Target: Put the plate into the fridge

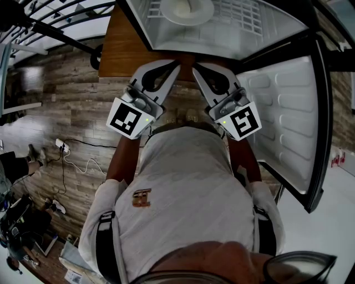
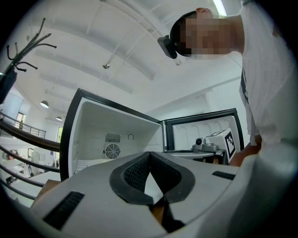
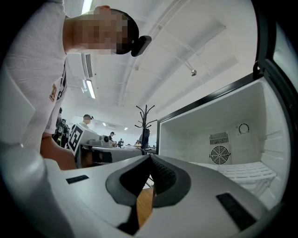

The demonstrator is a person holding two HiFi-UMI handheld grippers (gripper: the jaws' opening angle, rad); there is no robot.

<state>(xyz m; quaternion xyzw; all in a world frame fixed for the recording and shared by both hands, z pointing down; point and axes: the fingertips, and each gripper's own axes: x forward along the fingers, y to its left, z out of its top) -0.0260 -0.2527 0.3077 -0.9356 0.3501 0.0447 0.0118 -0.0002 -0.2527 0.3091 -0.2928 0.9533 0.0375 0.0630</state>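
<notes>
In the head view a white plate [image 1: 186,10] lies on the wire shelf inside the open fridge [image 1: 233,33]. Both grippers are held close to the person's chest, just in front of the fridge's opening and apart from the plate. My left gripper [image 1: 177,65] is shut, its pads meeting with nothing between them. My right gripper [image 1: 194,66] is shut and empty too. From the left gripper [image 2: 150,154] I look into the white fridge cavity [image 2: 111,139]; the plate does not show there. Beyond the right gripper [image 3: 150,157] I see the wire shelf [image 3: 247,172].
The fridge door [image 1: 288,122] stands wide open at the right. The fridge rests on a wooden top [image 1: 125,50]. A coat stand [image 3: 145,118] and other people are far back in the room. Cables and a power strip [image 1: 61,147] lie on the floor to the left.
</notes>
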